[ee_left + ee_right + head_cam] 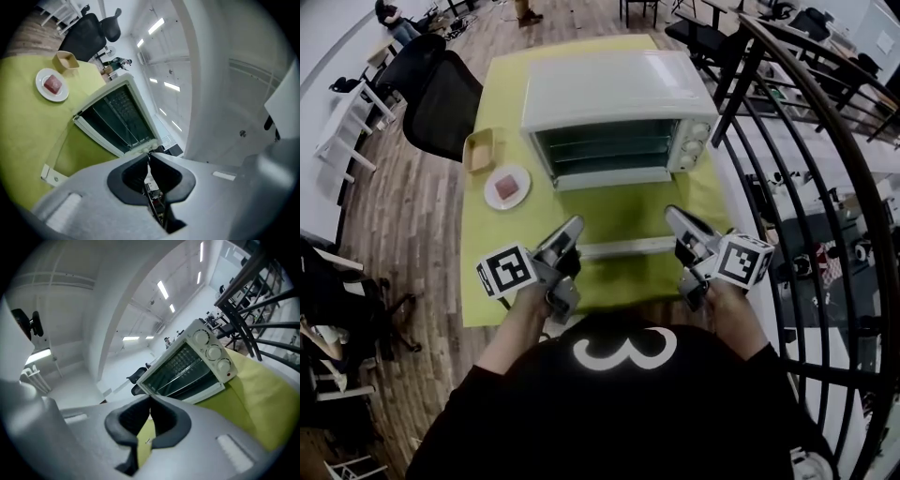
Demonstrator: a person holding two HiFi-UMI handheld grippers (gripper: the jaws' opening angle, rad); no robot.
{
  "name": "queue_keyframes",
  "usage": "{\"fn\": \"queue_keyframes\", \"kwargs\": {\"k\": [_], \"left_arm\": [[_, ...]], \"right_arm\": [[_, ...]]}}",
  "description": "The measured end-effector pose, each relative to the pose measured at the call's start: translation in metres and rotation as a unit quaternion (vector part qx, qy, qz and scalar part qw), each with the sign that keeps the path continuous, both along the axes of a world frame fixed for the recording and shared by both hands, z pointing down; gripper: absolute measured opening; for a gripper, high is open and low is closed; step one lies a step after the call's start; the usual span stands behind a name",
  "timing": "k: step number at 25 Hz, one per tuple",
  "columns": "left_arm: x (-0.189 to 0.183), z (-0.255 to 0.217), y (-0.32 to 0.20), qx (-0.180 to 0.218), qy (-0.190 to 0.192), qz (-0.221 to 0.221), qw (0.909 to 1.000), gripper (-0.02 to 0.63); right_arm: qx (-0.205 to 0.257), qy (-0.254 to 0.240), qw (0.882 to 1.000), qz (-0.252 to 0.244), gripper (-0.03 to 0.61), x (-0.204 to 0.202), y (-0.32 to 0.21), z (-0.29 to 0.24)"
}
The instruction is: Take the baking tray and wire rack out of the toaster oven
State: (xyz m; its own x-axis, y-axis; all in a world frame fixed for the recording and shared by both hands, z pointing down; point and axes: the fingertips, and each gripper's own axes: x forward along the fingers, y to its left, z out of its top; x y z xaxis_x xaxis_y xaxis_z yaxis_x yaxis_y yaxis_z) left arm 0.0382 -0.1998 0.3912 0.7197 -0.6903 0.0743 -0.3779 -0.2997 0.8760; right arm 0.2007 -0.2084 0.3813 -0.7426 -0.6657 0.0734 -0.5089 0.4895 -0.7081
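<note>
Our left tool (574, 225) and right tool (674, 216), both pressed together and empty, hover at six o'clock of the open toaster oven (619, 89), with the wire rack (602, 148) inside it. We judge this the approach; next, spread a tool onto the rack's front edge

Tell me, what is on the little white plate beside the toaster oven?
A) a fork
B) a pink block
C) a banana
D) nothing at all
B: the white plate on the green cloth left of the toaster oven carries a single pink block, which also shows in the left gripper view.
</note>
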Motion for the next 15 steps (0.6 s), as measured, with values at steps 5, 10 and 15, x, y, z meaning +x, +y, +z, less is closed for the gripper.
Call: {"fn": "queue_keyframes", "kwargs": {"k": [5, 10, 15], "left_arm": [[-0.009, 0.016, -0.052, -0.030, 0.068, -0.026, 0.9969, 0.042], [-0.026, 0.042, -0.102, -0.064, 0.104, -0.064, 0.9905, 0.148], [-0.041, 0.069, -0.143, -0.082, 0.113, -0.110, 0.9841, 0.190]], "right_arm": [[-0.047, -0.024, 0.997, 0.051, 0.003, 0.008, -0.052, 0.020], [-0.084, -0.039, 0.992, 0.081, 0.003, 0.004, -0.093, 0.042], [-0.098, -0.046, 0.990, 0.091, 0.119, -0.005, -0.128, 0.060]]}}
